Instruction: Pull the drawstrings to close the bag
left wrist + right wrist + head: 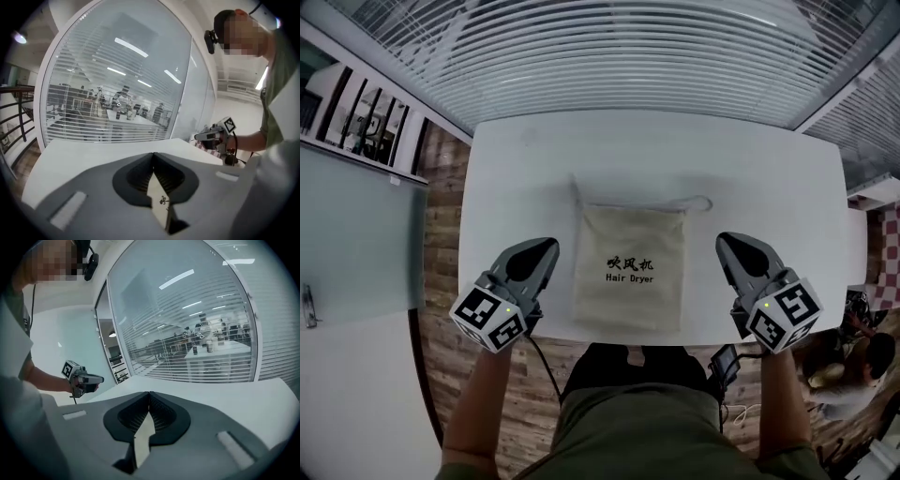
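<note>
While both handheld tools were held low over the near part of the white rectangular table [487,169], the beige cloth drawstring bag printed "Hair Dryer" [630,244] lay flat between them, just right of the left gripper [546,246] and just left of the right gripper [727,242]. Each gripper's own view showed its jaws pressed together at the tips with nothing pinched. The bag's mouth faced away from both, so the thin pale drawstring cord [628,207] ran crosswise ahead of the tips. Its slack loop [698,202] spilled out ahead of and slightly inward from the right gripper, the nearer one, while a short cord end [575,185] rose ahead of and inward from the left. Each would probably have to open, then reach forward and inward.
</note>
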`<state>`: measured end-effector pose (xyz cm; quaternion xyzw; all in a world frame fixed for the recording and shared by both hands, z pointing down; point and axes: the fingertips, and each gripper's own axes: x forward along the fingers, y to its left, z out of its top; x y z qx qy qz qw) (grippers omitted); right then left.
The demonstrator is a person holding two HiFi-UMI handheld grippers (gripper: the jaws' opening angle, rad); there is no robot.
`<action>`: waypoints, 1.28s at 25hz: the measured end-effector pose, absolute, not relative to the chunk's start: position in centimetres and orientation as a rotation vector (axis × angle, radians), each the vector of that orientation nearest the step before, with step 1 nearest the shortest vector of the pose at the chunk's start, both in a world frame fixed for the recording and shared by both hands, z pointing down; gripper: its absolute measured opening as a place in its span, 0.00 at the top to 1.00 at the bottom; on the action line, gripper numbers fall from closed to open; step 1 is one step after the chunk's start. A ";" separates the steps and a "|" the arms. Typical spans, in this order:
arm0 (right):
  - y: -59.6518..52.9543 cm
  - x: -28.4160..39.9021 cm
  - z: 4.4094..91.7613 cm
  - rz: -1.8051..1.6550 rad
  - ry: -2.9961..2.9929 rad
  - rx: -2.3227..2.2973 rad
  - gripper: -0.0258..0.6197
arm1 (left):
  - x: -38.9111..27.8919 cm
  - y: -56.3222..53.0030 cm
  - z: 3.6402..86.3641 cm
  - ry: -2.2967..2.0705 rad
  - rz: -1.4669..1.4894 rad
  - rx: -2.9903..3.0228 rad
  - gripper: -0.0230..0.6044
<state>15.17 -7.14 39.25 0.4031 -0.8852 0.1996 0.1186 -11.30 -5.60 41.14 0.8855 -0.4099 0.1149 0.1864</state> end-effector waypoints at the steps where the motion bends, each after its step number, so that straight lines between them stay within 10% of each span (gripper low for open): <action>1: -7.7 15.5 39.9 0.586 -2.587 1.166 0.94 | -11.3 -6.0 41.9 -1.166 0.349 2.483 0.96; 32: -17.7 17.9 58.7 0.441 -2.269 0.730 0.79 | -11.1 -13.3 57.8 -0.727 1.191 2.706 0.84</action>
